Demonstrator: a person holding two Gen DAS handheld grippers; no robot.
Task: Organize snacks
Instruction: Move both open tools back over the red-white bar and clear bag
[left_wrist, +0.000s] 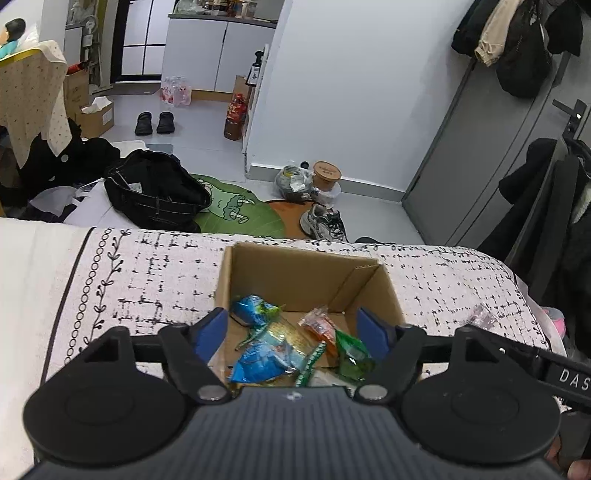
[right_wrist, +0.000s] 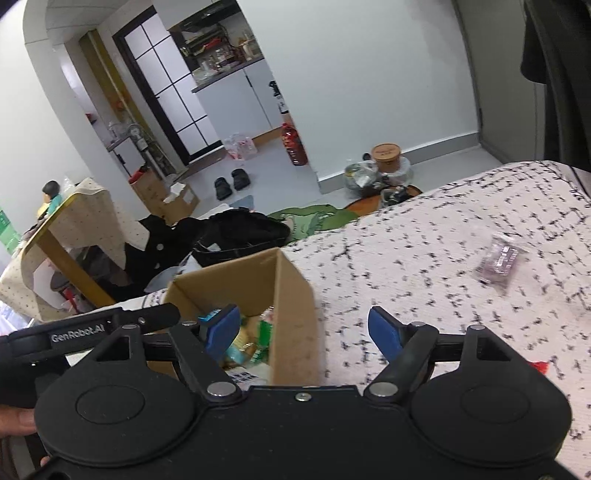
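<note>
Cardboard box (left_wrist: 295, 273) sits open on the patterned cloth (left_wrist: 147, 273), long axis running away from the left camera. Snack packets (left_wrist: 266, 362) lie jumbled inside. Left gripper (left_wrist: 295, 328) hangs over the box, jaws spread, nothing between. Right gripper (right_wrist: 306, 328) straddles the box's right wall, jaws spread, empty. Purple packet (right_wrist: 500, 260) lies on the cloth to the right, well apart, long axis tilted.

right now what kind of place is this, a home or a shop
Most likely a small lived-in flat: slippers on the floor, coats hung over a door, kitchen cabinets beyond, and a patterned cloth under the snack box.
</note>
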